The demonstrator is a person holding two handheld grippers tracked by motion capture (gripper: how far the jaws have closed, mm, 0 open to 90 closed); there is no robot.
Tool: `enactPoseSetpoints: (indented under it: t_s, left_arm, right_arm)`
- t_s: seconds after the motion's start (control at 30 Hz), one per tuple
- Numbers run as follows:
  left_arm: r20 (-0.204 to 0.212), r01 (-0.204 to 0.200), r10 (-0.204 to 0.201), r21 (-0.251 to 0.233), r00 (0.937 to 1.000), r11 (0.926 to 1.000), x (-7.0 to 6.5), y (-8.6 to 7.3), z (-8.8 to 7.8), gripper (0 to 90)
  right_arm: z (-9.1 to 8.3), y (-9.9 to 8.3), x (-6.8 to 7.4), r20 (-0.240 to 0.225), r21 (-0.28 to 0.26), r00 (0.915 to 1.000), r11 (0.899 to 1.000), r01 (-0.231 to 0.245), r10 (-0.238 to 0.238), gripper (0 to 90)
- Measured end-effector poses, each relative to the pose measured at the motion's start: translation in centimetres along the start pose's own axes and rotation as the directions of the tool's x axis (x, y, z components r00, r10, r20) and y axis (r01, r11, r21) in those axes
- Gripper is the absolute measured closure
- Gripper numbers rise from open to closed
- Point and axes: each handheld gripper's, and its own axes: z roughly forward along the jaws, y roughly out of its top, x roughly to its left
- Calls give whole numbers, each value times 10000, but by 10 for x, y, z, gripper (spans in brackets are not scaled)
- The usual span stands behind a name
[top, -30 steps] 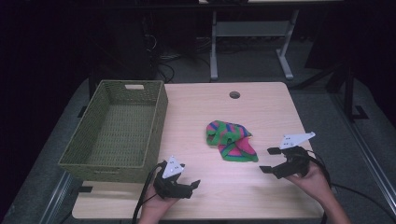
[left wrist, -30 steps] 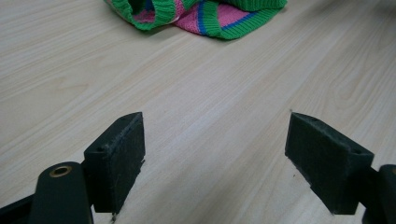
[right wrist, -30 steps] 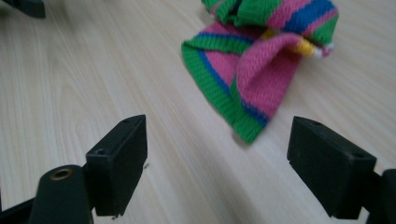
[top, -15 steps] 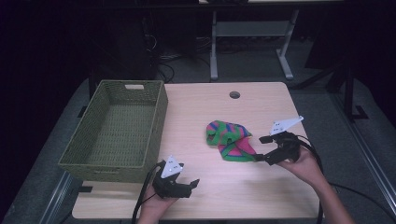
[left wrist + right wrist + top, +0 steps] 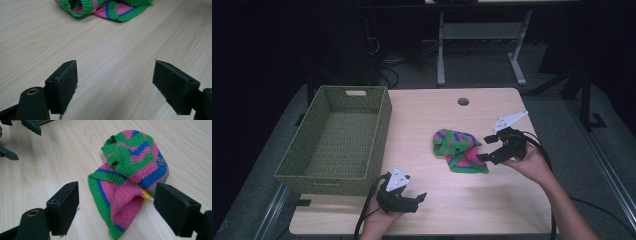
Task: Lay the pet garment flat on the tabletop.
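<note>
Right tongs [image 5: 485, 147] agape beside sweater [image 5: 458, 150]

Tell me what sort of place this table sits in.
Likely a lab or workshop for recording handling tasks. A light wooden table with a cable hole stands in a dark room, a metal stand and loose cables behind it, and handheld grippers work over a knitted garment.

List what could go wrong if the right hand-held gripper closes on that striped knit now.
1. The right hand-held gripper is open around only the near fold of the crumpled striped knit, so it may lift one layer while the rest unfolds and drags.
2. The jaws sit low over the table; closing could scrape the wood.
3. The left hand-held gripper is open and far from the knit, so it cannot steady it.
</note>
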Motion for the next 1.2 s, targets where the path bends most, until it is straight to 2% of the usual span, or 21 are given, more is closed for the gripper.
enactPoseSetpoints:
  t_s: [0.33, 0.47, 0.5, 0.53, 0.63, 0.77, 0.93, 1.0, 1.1, 1.2]
  left_arm:
    - [-12, -44, 44, -16, 10000, 10000, 0, 0, -1, 197]
    - [-17, -24, 24, -30, 10000, 10000, 0, 0, -1, 197]
    - [-25, -138, 138, 66, 9999, 9999, 1, 0, -2, 196]
    - [-26, -21, 21, -35, 10000, 10000, 1, 0, -1, 197]
    - [-38, -1, 1, -68, 10000, 10000, 1, 0, -1, 196]
    - [-8, -155, 155, 93, 9999, 9998, 2, 0, -1, 196]
    - [0, -35, 35, -43, 10000, 10000, 0, 0, -1, 197]
    - [10, -41, 41, -31, 10000, 10000, 0, 0, -1, 196]
    - [-1, -121, 121, -4, 9999, 9999, 0, 1, -1, 196]
    - [16, -40, 40, -69, 10000, 10000, 0, 1, -1, 196]
  right_arm:
    - [12, 23, -1, 42, 516, 9994, 9980, 353, -356, 199]
    - [14, 29, -2, -9, 444, 9992, 9982, 402, -402, 200]
    - [15, 31, -3, -31, 442, 9990, 9980, 445, -444, 200]
    - [15, 32, -2, -55, 483, 9991, 9979, 423, -421, 201]
    - [17, 37, -2, -61, 510, 9990, 9977, 451, -448, 201]
    - [22, 42, -4, -87, 576, 9987, 9971, 506, -501, 201]
    - [29, 45, -4, -68, 612, 9988, 9969, 496, -493, 201]
    - [34, 46, -3, -7, 794, 9982, 9951, 596, -597, 201]
    - [41, 48, -3, -58, 922, 9981, 9939, 610, -607, 201]
    - [48, 49, -4, -260, 1064, 9978, 9923, 630, -605, 205]
